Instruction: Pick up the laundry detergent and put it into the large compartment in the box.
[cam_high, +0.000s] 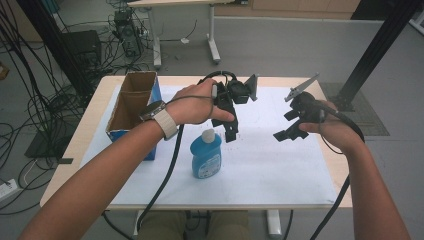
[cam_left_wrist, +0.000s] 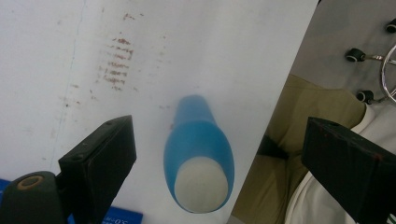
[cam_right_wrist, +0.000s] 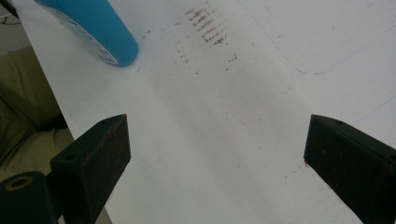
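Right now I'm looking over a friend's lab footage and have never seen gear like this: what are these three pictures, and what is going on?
There is no robot here: a person holds a hand tool with two black jaws in each hand. The high view looks down on the table from above. The other two come from small cameras riding on each tool, looking along its jaws.

The left gripper hovers above a blue bottle with a white cap, which stands upright on the white sheet. In the left gripper view the bottle sits between the wide-open jaws, untouched. The right gripper is open too, over bare sheet, holding nothing. An open cardboard box stands at the left of the table.
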